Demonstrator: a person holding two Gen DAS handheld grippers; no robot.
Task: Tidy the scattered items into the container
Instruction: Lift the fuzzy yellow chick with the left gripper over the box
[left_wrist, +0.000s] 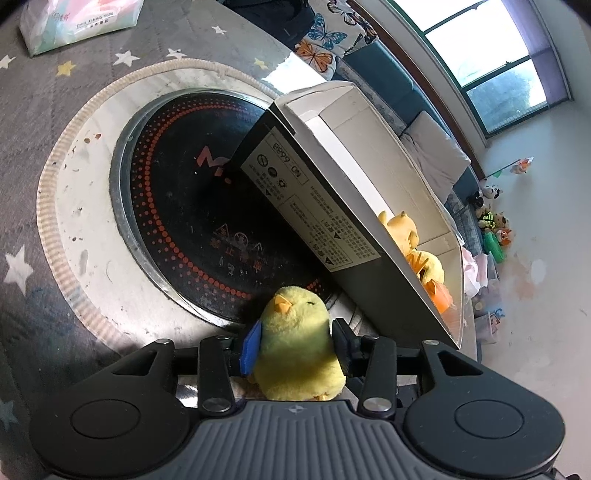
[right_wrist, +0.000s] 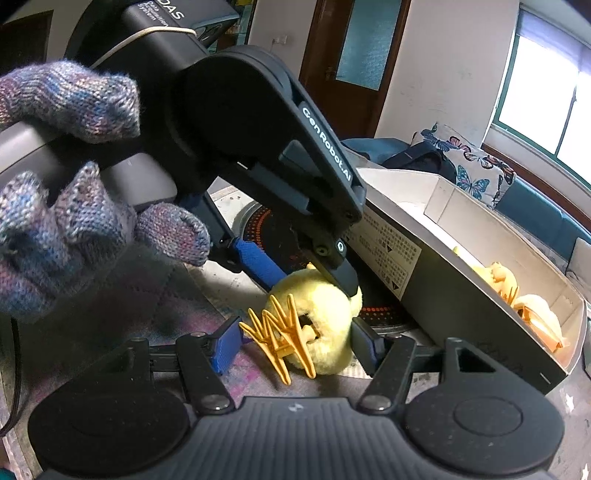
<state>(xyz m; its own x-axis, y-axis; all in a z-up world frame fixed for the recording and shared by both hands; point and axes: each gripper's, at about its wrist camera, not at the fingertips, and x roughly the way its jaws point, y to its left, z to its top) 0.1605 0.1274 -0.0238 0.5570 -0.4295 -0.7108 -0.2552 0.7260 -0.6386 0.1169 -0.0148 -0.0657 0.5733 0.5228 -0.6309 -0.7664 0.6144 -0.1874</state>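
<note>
My left gripper (left_wrist: 295, 343) is shut on a yellow plush chick (left_wrist: 297, 343), its blue pads pressing both sides. The chick faces the box. In the right wrist view the same chick (right_wrist: 325, 314) shows from below with its orange plastic feet (right_wrist: 280, 332), held by the left gripper (right_wrist: 314, 273) in a gloved hand. My right gripper (right_wrist: 295, 345) is open, its fingers either side of the chick without gripping it. The container is a grey box with a white inside (left_wrist: 369, 147), also in the right wrist view (right_wrist: 461, 218). It holds other yellow plush chicks (left_wrist: 410, 236).
The box lies over a round black hotplate (left_wrist: 177, 206) set in a white ring on a grey star-patterned table cover (left_wrist: 33, 155). A tissue pack (left_wrist: 74, 22) lies at the far left. A sofa, cushions and floor toys (left_wrist: 495, 218) are beyond the table.
</note>
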